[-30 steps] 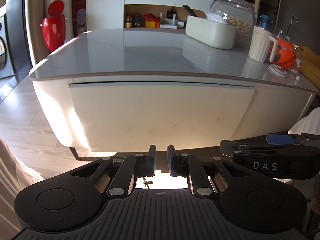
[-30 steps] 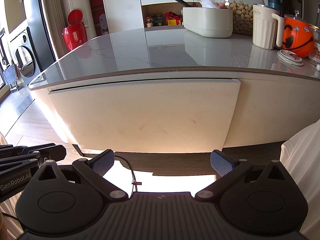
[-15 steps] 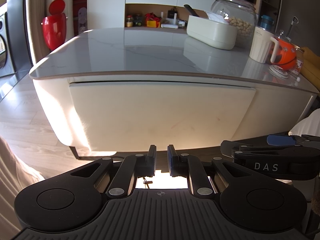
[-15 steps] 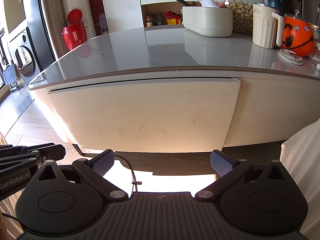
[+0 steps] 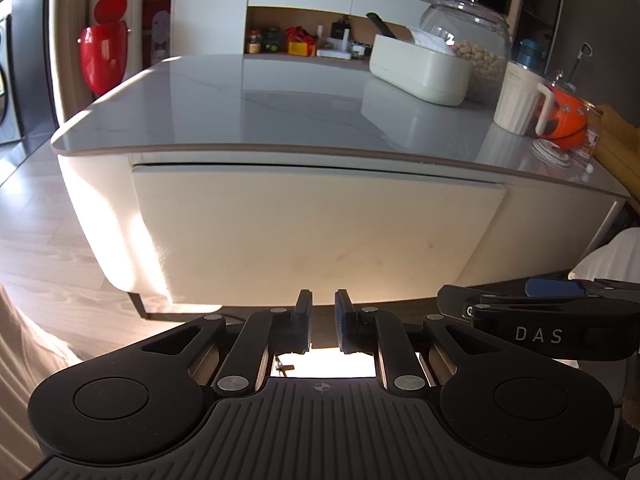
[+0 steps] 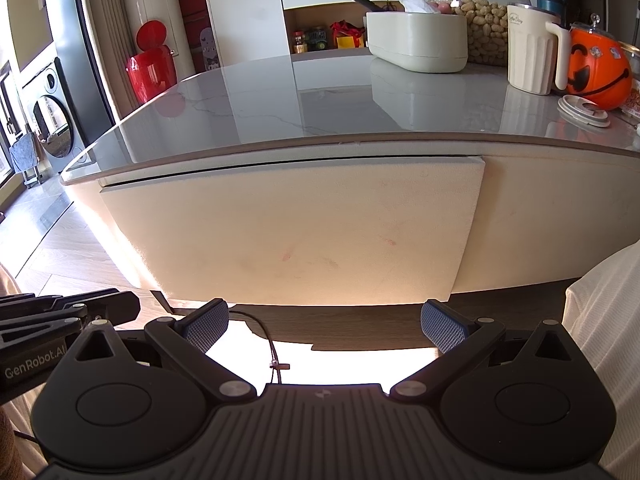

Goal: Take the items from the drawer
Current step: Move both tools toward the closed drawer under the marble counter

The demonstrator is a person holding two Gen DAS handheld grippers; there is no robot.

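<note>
The cream drawer front (image 5: 320,232) sits closed under the grey marble tabletop (image 5: 280,112), so its contents are hidden. It has no visible handle, only a dark slit along its top edge. My left gripper (image 5: 323,300) hangs low before the drawer's bottom edge; its fingers stand almost together with nothing between them. In the right wrist view the same drawer front (image 6: 288,220) fills the middle. My right gripper (image 6: 324,316) is wide open and empty, just short of the drawer's lower edge. Each gripper shows at the edge of the other's view.
On the tabletop's far right stand a white oblong tub (image 5: 420,72), a glass jar of peanuts (image 6: 484,20), a cream jug (image 6: 528,52), an orange pumpkin bucket (image 6: 600,72) and a loose lid (image 6: 584,110). A red bin (image 6: 152,68) stands at the left. White cloth (image 6: 604,320) lies close at the right.
</note>
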